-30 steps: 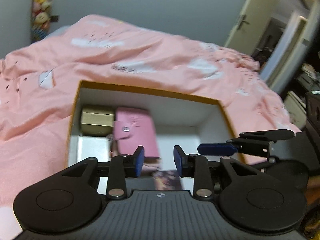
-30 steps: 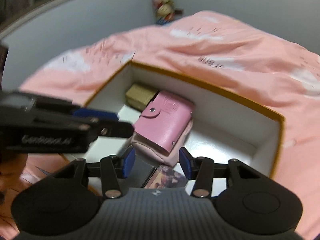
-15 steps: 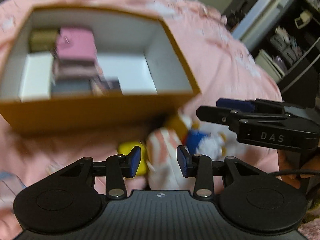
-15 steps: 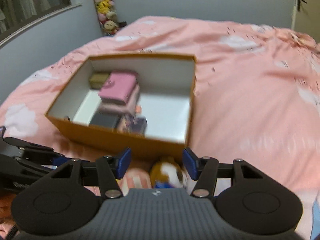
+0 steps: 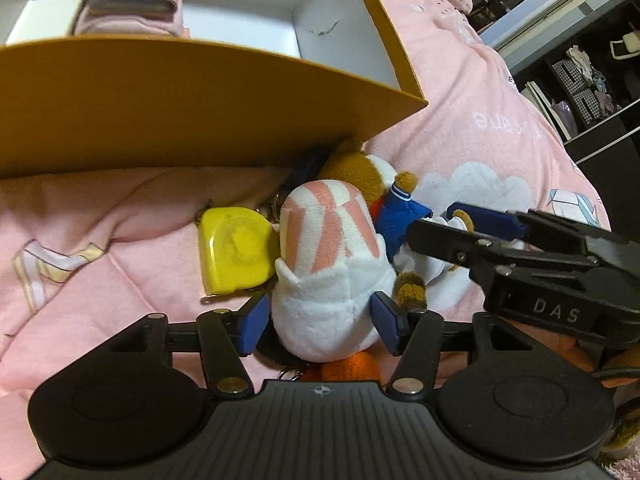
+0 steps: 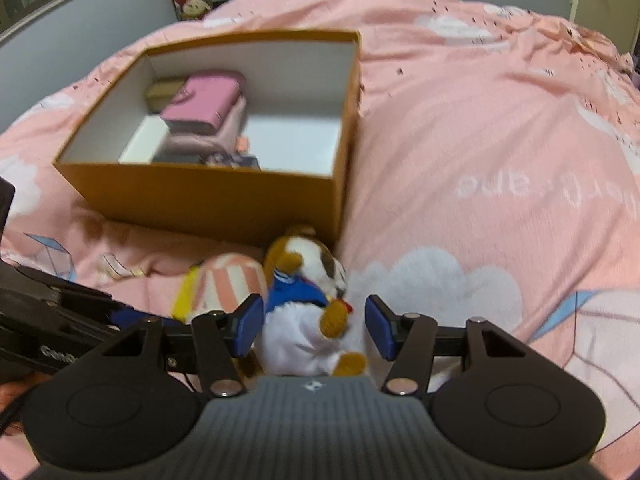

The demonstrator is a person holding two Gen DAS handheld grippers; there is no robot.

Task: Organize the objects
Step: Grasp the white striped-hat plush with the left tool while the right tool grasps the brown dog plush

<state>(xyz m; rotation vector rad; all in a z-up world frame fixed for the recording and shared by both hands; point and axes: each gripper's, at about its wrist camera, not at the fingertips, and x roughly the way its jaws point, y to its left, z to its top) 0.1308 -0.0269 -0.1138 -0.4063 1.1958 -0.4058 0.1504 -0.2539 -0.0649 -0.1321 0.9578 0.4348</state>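
Observation:
A white plush with pink stripes (image 5: 328, 264) lies on the pink duvet in front of the orange box (image 5: 200, 112). My left gripper (image 5: 322, 328) straddles it and its jaws are opening, the blue pads just clear of the plush. Beside it lies a brown-and-white dog plush in a blue and white suit (image 6: 308, 316). My right gripper (image 6: 315, 330) stands open around that dog plush, pads not pressing. The right gripper (image 5: 436, 224) also shows at the right of the left wrist view. A yellow tape measure (image 5: 236, 248) touches the striped plush.
The orange box (image 6: 200, 200) holds a pink wallet (image 6: 204, 106), a gold box (image 6: 162, 90) and other flat items; its right half shows bare white floor. An orange keyring item (image 5: 352, 368) lies under the striped plush. Dark shelves (image 5: 592, 92) stand beyond the bed.
Both grippers came down from over the box to the toys in front of it. The left jaws widened around the striped plush; the right jaws now straddle the dog plush.

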